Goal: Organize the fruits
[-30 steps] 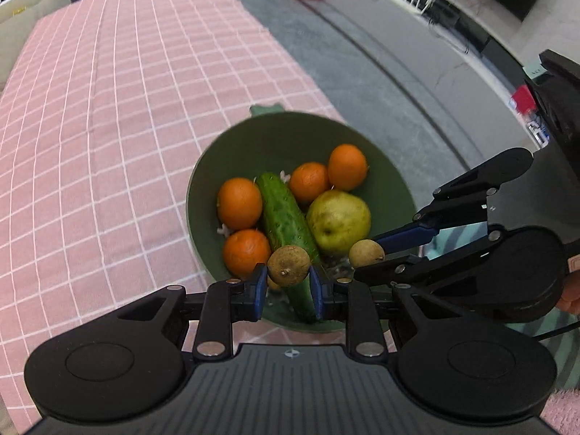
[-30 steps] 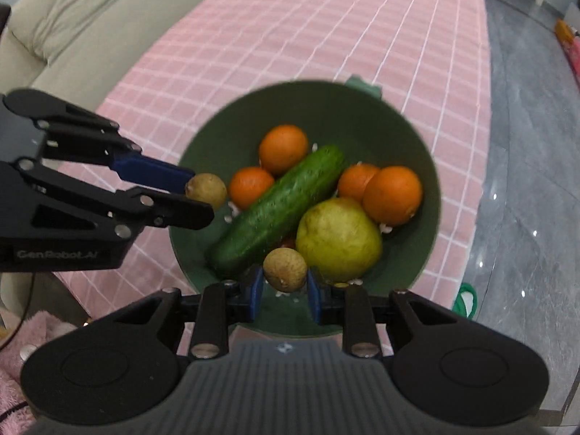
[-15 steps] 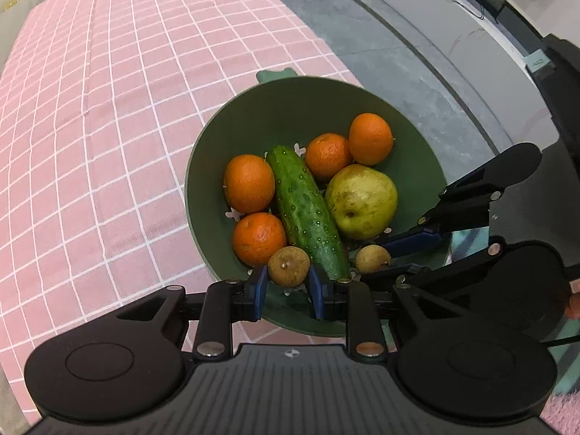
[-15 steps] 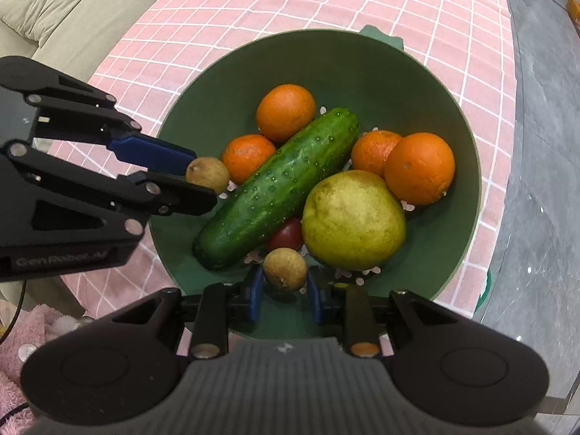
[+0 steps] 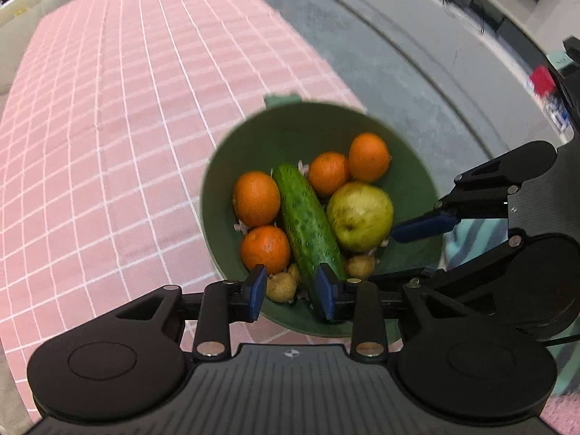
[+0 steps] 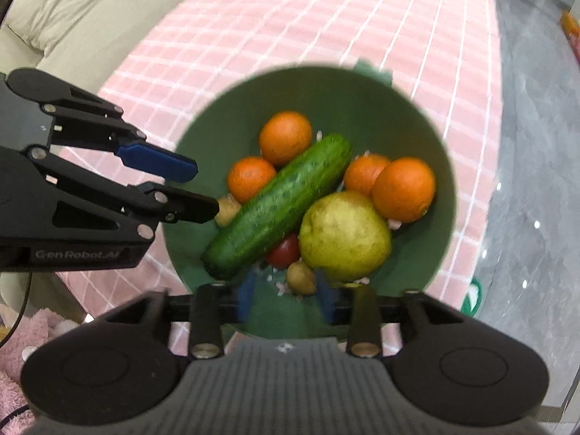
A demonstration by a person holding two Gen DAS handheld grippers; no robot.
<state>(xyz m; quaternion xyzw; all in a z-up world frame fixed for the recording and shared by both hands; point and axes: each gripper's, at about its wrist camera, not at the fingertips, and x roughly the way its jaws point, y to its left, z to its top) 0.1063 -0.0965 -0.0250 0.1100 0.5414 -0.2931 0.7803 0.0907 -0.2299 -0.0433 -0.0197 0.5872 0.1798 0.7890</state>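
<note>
The green bowl (image 5: 253, 152) stands at the edge of the counter, which is covered by a pink checked cloth (image 5: 108, 127); this bowl serves as the reference for all positions below. A cucumber (image 5: 308, 217) lies diagonally across the middle of the bowl. Two oranges (image 5: 256, 198) lie on one side of the cucumber, and two more lie on the other side at the far part of the bowl. A yellow-green pear (image 5: 359, 215) rests against the cucumber, beside the far pair of oranges. In the right wrist view, a small red fruit (image 6: 284, 252) is wedged between the cucumber and the pear. The left gripper (image 5: 291, 288) is released: its blue pads are spread apart above the near rim of the bowl, and a small brown fruit (image 5: 281, 286) lies loose in the bowl between them, beside the near end of the cucumber. The right gripper (image 6: 286, 295) is likewise released, its pads spread over the near rim on its side, with a second small brown fruit (image 6: 300, 278) lying free in the bowl just below the pear. Each gripper appears at the side of the other camera's view, beside the bowl.
</note>
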